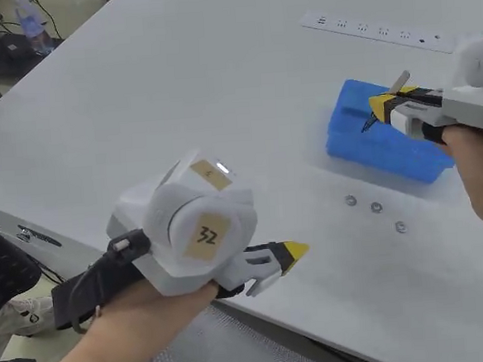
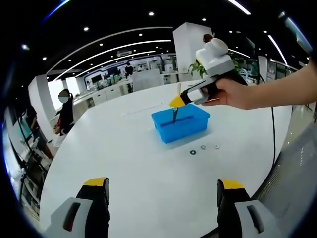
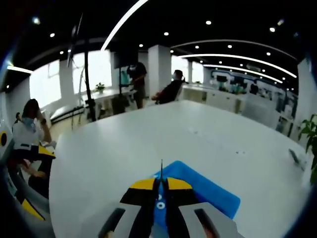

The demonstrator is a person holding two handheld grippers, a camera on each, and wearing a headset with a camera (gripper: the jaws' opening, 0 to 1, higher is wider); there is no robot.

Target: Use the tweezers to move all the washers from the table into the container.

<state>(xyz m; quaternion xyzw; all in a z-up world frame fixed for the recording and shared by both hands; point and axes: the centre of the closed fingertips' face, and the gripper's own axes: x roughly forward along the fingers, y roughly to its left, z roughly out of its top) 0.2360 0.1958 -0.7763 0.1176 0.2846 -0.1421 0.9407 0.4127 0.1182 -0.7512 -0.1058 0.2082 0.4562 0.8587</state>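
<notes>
1. The three washers [image 1: 376, 208] are small silver rings. They lie flat on the white table [image 1: 218, 83] in a loose row, each apart from the next.
2. They sit near the container [image 1: 389, 150], on the side facing you and not touching it. In the left gripper view the row runs just in front of its near wall.
3. The container is a blue, open-topped rectangular tray standing on the table. A white power strip [image 1: 380, 32] lies well beyond it.
4. The tweezers [image 2: 174, 114] are thin and dark at the tip. They point down into the container at the end nearer your left gripper. In the head view their grey back end sticks up past the jaws.
5. You cannot tell from these views whether the tip holds a washer.
6. Your right gripper [image 1: 379, 105] has its yellow-tipped jaws pressed together on the tweezers. The right gripper view shows the tip running straight out between them over the blue tray.
7. Your right hand [image 1: 481, 164] brings that gripper in from the right, above the container.
8. Your left gripper [image 1: 278, 266] has its jaws spread wide with nothing between them.
9. Your left hand [image 1: 151, 311] holds it low at the near table edge, well apart from the container and aimed toward the tray and washers.
</notes>
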